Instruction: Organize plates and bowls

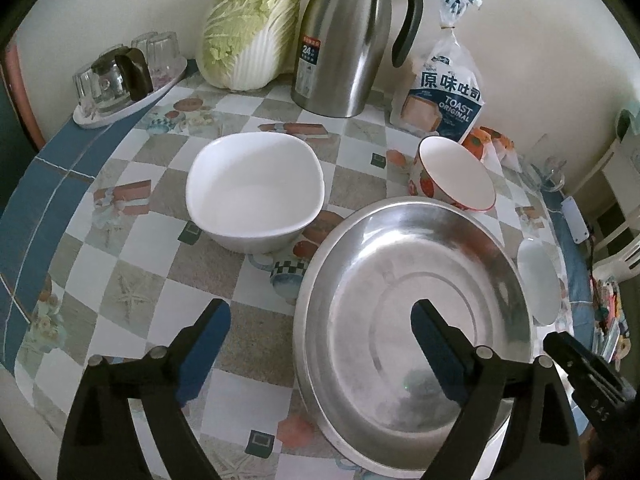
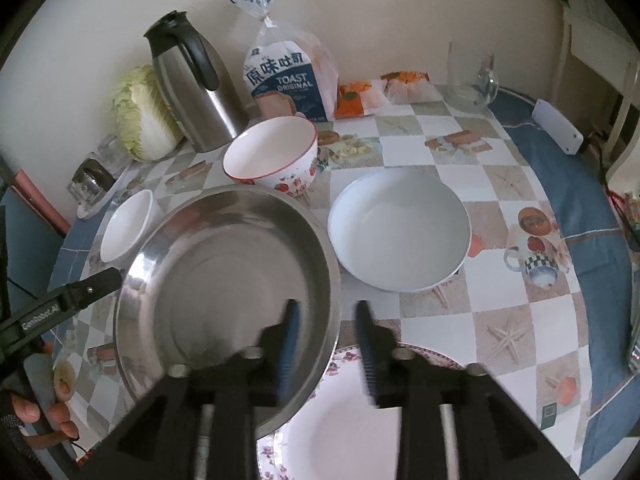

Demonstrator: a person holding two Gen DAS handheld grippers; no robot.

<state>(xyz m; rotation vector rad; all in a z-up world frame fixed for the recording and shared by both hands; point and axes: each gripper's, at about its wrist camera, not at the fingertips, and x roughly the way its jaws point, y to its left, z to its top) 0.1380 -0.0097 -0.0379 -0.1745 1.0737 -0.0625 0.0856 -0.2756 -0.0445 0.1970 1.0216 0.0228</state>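
A steel basin [image 1: 412,308] [image 2: 224,280] sits near the table's front, its right side over a floral plate [image 2: 348,412]. My left gripper [image 1: 320,316] is open wide astride the basin's left rim, one finger inside and one outside, neither touching. My right gripper [image 2: 327,320] is open, its blue pads apart on either side of the right rim. A white square bowl [image 1: 256,192] [image 2: 128,228] stands to the left. Behind the basin is a strawberry-patterned bowl [image 1: 452,172] [image 2: 272,156]. A white round dish [image 2: 400,232] [image 1: 538,280] lies to the right.
Along the wall stand a steel thermos [image 1: 344,40], a cabbage [image 1: 248,28], a toast bag [image 1: 444,96] and a tray of glasses [image 1: 120,80]. A glass jug [image 2: 468,76] and a white device [image 2: 556,128] sit far right. A hand [image 2: 44,392] holds the left gripper.
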